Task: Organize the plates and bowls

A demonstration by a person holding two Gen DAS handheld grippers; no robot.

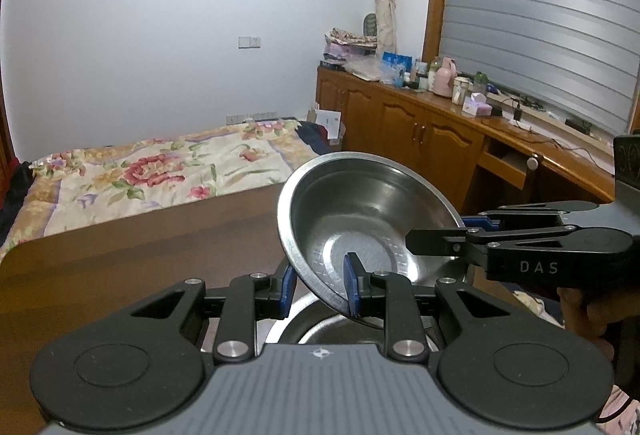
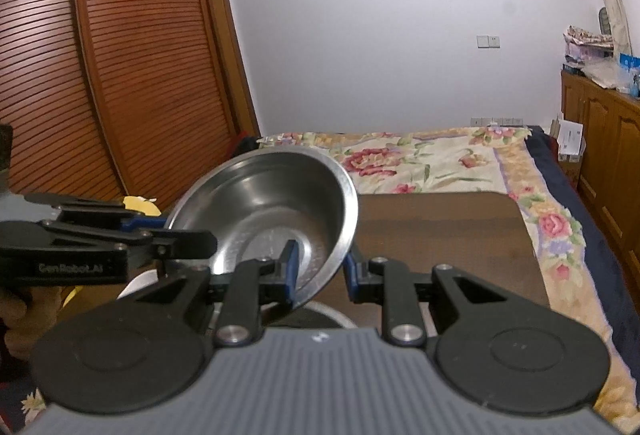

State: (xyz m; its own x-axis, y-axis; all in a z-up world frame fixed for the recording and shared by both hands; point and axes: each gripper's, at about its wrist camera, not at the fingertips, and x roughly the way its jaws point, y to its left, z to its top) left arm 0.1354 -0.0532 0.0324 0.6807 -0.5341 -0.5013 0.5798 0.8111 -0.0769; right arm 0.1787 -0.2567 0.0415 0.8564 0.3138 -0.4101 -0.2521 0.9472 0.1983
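Both grippers' fingers (image 1: 351,285) pinch the steel bowl (image 1: 360,211).

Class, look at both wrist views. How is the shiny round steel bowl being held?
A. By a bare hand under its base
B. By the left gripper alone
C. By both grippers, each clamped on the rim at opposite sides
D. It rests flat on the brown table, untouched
C: the shiny round steel bowl hangs tilted, with the left gripper and the right gripper each pinching its rim.
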